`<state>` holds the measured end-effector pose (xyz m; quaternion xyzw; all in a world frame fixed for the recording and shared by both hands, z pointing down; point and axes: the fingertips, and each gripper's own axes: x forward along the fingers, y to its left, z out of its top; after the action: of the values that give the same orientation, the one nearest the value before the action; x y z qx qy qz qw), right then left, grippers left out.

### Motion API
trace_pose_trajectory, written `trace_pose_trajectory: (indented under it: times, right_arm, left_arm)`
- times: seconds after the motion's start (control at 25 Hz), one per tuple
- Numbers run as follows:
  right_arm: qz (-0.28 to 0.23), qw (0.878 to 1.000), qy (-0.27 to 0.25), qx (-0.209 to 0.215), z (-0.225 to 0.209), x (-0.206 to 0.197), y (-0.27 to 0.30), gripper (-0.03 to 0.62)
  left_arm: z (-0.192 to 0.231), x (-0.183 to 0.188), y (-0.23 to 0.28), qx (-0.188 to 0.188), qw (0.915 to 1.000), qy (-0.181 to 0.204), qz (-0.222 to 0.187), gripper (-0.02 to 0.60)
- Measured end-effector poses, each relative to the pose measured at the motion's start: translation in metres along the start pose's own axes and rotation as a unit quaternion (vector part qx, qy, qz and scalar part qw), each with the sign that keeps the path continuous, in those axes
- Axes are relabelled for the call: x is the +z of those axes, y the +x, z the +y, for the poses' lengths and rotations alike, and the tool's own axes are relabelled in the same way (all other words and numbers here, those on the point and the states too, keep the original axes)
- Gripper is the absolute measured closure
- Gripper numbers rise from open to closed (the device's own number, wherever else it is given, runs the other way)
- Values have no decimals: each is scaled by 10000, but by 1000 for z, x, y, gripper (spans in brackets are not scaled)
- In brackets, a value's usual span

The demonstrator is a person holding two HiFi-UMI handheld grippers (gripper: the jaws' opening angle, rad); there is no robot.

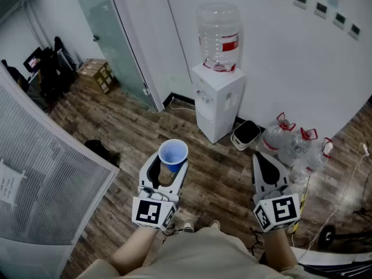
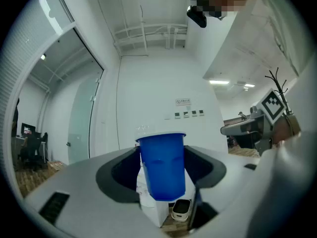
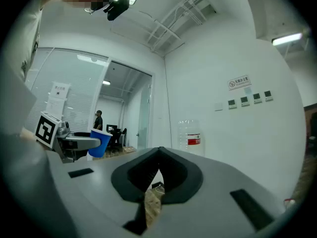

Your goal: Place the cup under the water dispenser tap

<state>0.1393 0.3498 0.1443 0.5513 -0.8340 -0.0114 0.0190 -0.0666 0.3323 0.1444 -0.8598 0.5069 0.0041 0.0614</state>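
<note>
A blue paper cup stands upright between the jaws of my left gripper, which is shut on its sides. In the left gripper view the cup fills the middle, held by the left gripper, and hides most of the white water dispenser behind it. The dispenser, with a clear bottle on top, stands against the white wall some way ahead. My right gripper is level, shut and holds nothing. The right gripper view shows its jaws meeting, the cup at left and the dispenser's bottle ahead.
Several spare water bottles and a small white bin sit on the wooden floor right of the dispenser. A glass door and a cardboard box are at the left. A white slatted panel stands near left. Cables lie at right.
</note>
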Motion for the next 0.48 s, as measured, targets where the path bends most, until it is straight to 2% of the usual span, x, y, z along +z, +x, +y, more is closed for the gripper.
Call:
trace_pose_trajectory:
  times: [0.24,0.48]
  right_arm:
    - [-40,9997,220,-1,-22,-5,-12,588]
    - [-2,9995,248,174,-30,-13,-19,588]
  left_arm:
    - [-20,0,7,39,10000,2,8,305]
    - [-42,5,8,-8,9999,90,-126,307]
